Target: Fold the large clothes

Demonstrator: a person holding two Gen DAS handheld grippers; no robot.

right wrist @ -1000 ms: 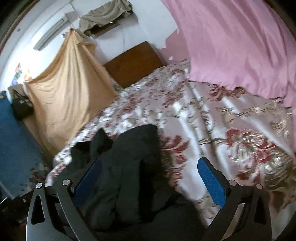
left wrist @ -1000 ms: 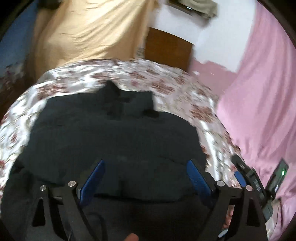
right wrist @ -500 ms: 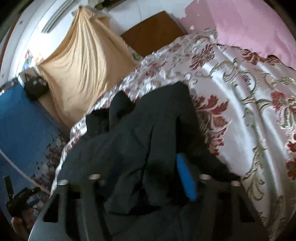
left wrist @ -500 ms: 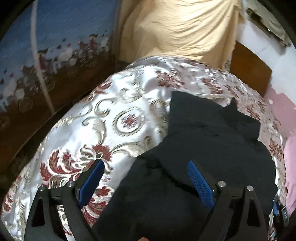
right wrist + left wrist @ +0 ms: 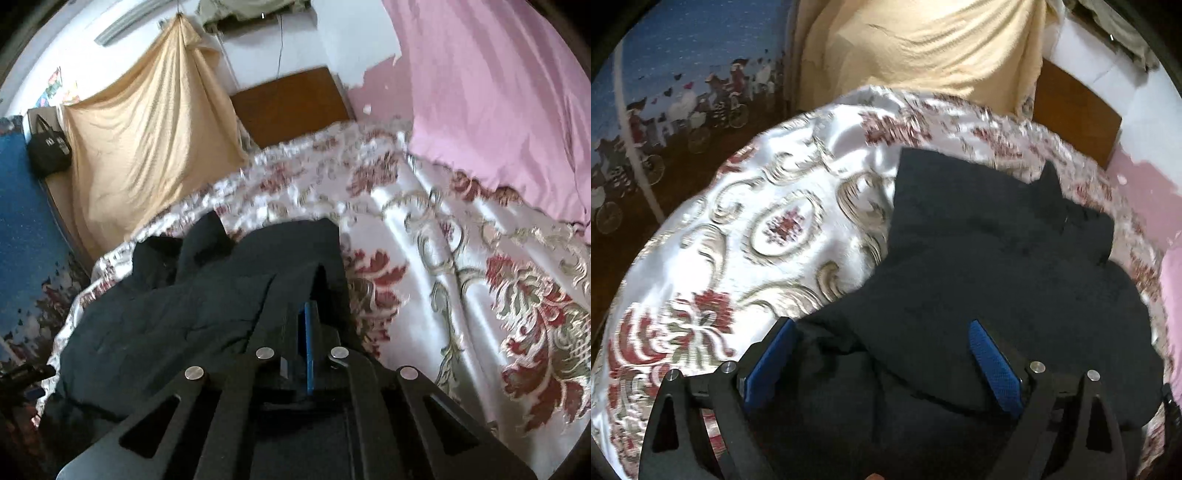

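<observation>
A large black garment (image 5: 997,258) lies spread and rumpled on a white bedspread with a red floral pattern (image 5: 775,229). My left gripper (image 5: 881,325) is open above the garment's near left edge, with black cloth under the gap and its left finger over the bedspread. In the right wrist view the same garment (image 5: 184,302) stretches away to the left. My right gripper (image 5: 308,306) is shut on a raised fold at its right edge, blue pads together, with the bedspread (image 5: 461,258) to the right.
A pink cloth (image 5: 498,92) hangs along the right side of the bed. A beige cloth (image 5: 147,140) and a wooden headboard (image 5: 291,107) stand at the far end, with a black bag (image 5: 48,147) beside them. The bed's left edge falls away to a dark floor (image 5: 624,240).
My left gripper swung from over the garment's middle to its left edge and came lower, still open. My right gripper's jaws went from wide open to shut on the cloth.
</observation>
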